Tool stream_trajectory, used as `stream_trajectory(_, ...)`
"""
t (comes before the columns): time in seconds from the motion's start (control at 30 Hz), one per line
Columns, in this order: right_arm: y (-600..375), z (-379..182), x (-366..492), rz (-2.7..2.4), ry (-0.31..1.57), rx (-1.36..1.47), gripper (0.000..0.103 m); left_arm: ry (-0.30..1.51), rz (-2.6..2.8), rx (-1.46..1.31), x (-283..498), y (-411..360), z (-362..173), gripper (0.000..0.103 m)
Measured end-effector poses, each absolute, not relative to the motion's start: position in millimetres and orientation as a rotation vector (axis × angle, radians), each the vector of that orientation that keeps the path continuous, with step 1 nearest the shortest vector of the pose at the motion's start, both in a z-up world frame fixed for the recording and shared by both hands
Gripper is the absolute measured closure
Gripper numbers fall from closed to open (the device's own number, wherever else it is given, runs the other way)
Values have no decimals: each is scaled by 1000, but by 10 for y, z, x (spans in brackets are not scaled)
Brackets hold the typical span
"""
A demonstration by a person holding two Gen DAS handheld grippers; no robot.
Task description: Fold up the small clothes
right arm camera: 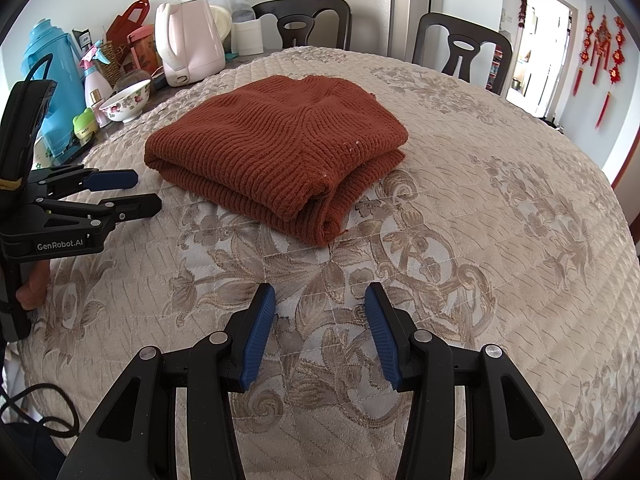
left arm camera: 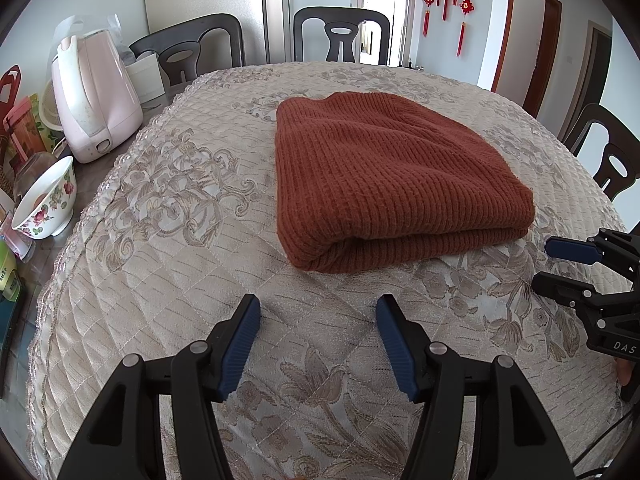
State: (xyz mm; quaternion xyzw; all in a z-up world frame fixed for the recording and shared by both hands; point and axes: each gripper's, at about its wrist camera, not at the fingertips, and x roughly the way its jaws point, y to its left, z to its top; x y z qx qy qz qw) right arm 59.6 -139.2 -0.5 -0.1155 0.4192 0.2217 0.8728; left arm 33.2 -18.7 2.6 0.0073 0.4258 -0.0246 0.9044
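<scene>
Rust-brown ribbed knit garment, folded: inner layers and underside hidden; kind of garment cannot be told. Right tongs, left wrist view: body cut off by the right edge, lettering incomplete. Hand on the left tongs' grip, right wrist view: only fingertips show. Turquoise plastic flask: partly behind the black tongs frame. Bench under the beige quilted floral cloth: surface almost wholly covered. Green box labels: print unreadable.

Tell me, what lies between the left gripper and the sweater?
Nothing: only bare tablecloth separates the left gripper from the sweater, clearest in the left wrist view.
</scene>
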Motion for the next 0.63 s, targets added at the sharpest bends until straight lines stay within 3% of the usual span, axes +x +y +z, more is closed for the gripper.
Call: stream_trajectory(0.63,-1397,-5,598,463,876,-241,55,880,-47,13,326,-198,17,40)
